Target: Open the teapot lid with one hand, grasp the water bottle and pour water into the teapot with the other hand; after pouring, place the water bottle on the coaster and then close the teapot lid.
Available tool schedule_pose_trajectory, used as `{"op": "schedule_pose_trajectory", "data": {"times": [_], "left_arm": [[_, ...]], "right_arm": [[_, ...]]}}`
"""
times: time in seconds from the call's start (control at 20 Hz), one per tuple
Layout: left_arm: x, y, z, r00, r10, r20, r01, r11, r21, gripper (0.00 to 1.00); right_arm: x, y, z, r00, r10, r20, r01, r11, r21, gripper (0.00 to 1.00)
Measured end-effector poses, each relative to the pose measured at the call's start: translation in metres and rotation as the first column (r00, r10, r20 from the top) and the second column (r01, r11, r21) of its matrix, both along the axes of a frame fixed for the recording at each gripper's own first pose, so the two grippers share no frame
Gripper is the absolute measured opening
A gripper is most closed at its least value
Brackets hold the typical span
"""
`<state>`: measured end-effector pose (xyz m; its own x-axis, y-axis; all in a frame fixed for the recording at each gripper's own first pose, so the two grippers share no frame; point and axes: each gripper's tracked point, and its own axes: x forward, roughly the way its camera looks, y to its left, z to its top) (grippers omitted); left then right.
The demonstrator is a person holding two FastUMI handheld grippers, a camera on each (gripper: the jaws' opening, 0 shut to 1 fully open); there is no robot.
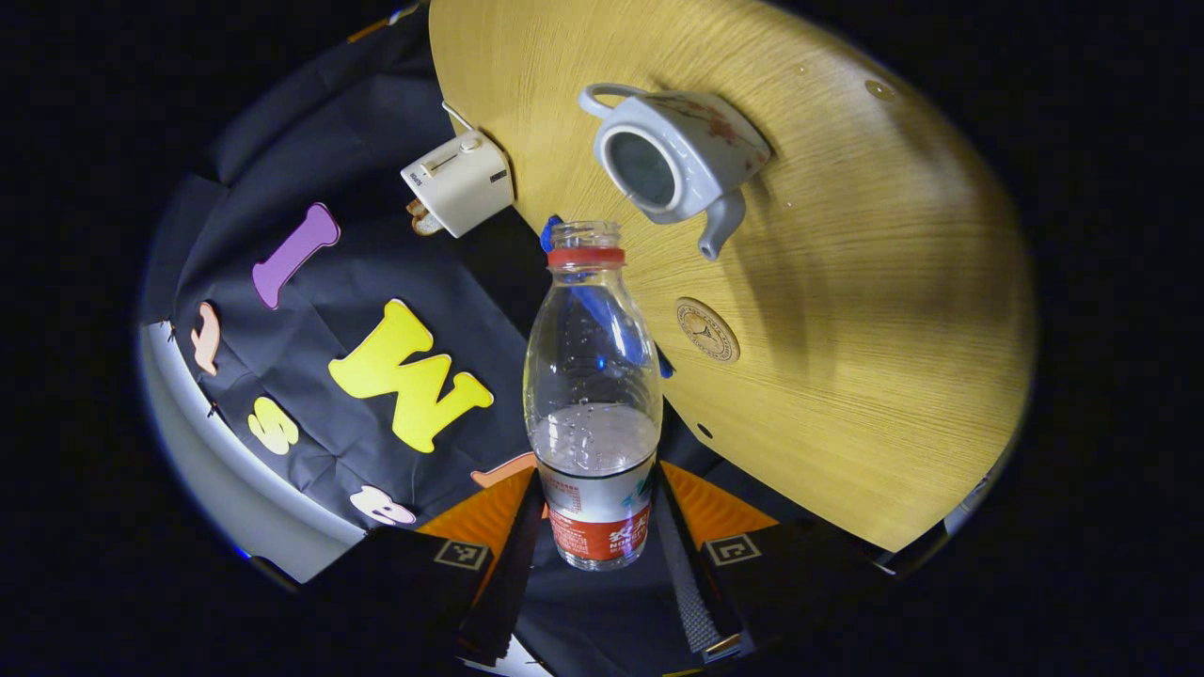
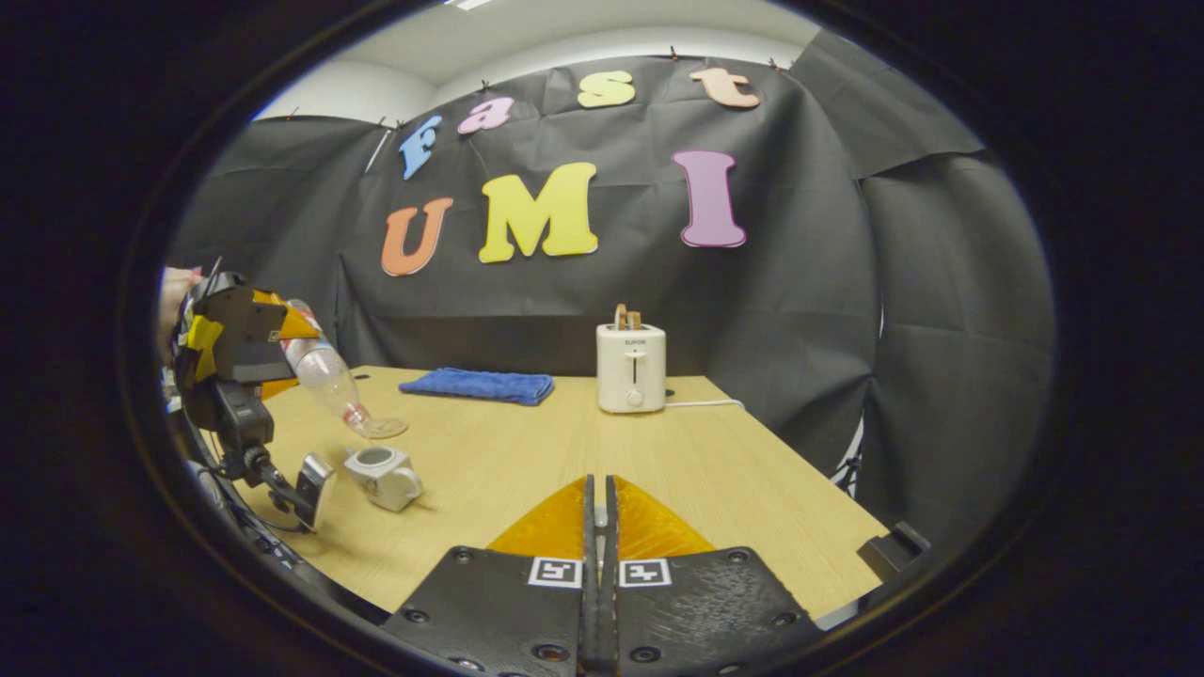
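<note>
Clear plastic water bottle [image 1: 593,395], uncapped, sits in the left tongs [image 1: 594,527], both fingers pressed on the labelled lower body. It's roughly a third full, and in the right gripper view it's tilted neck-down over the table [image 2: 564,461].

Landmark is the teapot [image 1: 675,160]:
- Teapot is on the table, lid off, opening exposed, spout toward the coaster.
- Bottle mouth is above and near the teapot, short of the opening in the left gripper view. No stream visible, so I can't tell if water is flowing.
- Coaster [image 1: 707,330], a round disc, lies on the table just beyond the teapot's spout, close by.
- Toaster [image 2: 630,367] is well behind the teapot, at the far table edge. Blue cloth [image 2: 478,385] is also behind it, nearer than the toaster.
- Can't spot the lid anywhere.

Right tongs [image 2: 599,527]: fingers closed together, nothing between them, well away from the teapot.

Handling, my read:
- Bottle is thin-walled and light, and will flex under squeeze. The low grip on the label is fine for tipping, but the weight shifts toward the neck as water runs forward, so expect it to want to rotate in the fingers.
- Smooth plastic, possibly slippery. Keep pressure steady and don't crush it.
- Teapot looks ceramic: rigid, fragile, easily nudged. Keep the bottle rim off it.
- Small coaster, so the bottle needs to come down upright and centred.
</note>
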<state>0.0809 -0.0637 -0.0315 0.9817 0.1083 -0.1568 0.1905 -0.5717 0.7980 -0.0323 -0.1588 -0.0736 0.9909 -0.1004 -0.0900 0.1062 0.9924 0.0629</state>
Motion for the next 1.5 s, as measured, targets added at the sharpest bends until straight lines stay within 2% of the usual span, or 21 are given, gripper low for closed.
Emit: {"op": "schedule_pose_trajectory", "data": {"times": [0.5, 1.35, 1.5], "left_arm": [[-0.002, 0.001, -0.005, 1.000, 0.012, -0.009, -0.012, 1.000, 0.029, 0.69], [-0.001, -0.011, 0.008, 0.999, -0.040, 0.019, 0.039, 0.997, 0.072, 0.68], [0.000, -0.009, 0.012, 0.999, -0.044, 0.018, 0.043, 0.997, 0.058, 0.68]], "right_arm": [[0.000, -0.002, -0.002, 1.000, 0.001, -0.005, -0.001, 1.000, 0.012, 0.00], [0.000, 0.003, -0.003, 1.000, 0.007, -0.004, -0.007, 1.000, 0.011, 0.00], [0.001, 0.005, -0.002, 1.000, 0.008, -0.005, -0.008, 1.000, 0.011, 0.00]]}}
